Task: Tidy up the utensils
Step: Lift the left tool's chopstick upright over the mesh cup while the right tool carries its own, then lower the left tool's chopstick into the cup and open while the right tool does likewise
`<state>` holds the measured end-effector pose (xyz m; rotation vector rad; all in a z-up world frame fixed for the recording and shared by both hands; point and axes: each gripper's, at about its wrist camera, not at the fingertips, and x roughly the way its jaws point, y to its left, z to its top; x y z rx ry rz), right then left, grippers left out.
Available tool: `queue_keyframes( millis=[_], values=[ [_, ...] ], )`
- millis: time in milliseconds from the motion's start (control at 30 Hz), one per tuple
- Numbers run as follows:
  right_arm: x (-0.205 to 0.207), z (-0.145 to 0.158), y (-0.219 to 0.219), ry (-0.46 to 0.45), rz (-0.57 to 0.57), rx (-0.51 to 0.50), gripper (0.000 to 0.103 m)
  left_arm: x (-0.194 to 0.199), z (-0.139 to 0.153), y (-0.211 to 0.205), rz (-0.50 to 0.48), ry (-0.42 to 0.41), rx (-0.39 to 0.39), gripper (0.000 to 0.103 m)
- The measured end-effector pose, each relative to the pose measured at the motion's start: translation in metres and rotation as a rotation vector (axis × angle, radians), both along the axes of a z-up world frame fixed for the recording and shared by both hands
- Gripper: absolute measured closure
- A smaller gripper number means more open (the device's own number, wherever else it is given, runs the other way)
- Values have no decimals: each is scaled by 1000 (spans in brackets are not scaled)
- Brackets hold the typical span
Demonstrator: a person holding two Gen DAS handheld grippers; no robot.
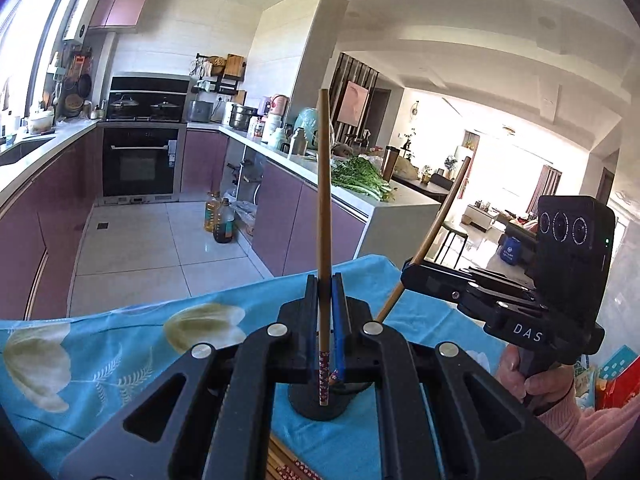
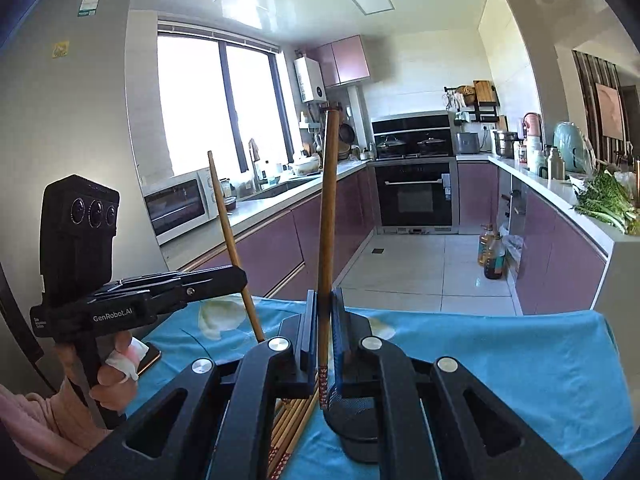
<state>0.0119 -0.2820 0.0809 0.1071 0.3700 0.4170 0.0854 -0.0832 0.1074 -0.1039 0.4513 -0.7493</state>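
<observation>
Chopstick bundle (image 2: 294, 428) half hidden under right gripper (image 2: 323, 320)

- The black holder (image 2: 352, 428) stands on the table (image 2: 520, 368) just under both upright chopsticks, blocking a straight drop.
- A bundle of chopsticks (image 2: 296, 420) lies just left of it.
- Rightward, the blue cloth looks bare, though the view's edges are hidden.

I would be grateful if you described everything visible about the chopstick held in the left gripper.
The chopstick is a slim wooden stick, plain brown along its length, with a red patterned band at its lower end. It stands nearly upright, pinched between the blue-padded fingers of the left gripper, its lower tip over a black mesh holder on the blue floral tablecloth.
</observation>
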Motion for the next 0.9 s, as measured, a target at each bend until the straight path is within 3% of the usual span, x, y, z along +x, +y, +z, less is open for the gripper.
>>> queue_keyframes(
  millis=[167,433,633,900],
  values=[
    [16,-9,-7,20,-29,-41,97,13,-5,-35,-14,18,10,96],
    [35,-40,-10,143,-32,-98,97,30,-56,-80,-29,113,95,96],
    [49,-59,-2,242,-16,-139,97,41,-93,-82,-37,163,132,96],
    [65,-74,1,296,-34,-109,95,56,-107,-77,-19,189,177,94]
  ],
)
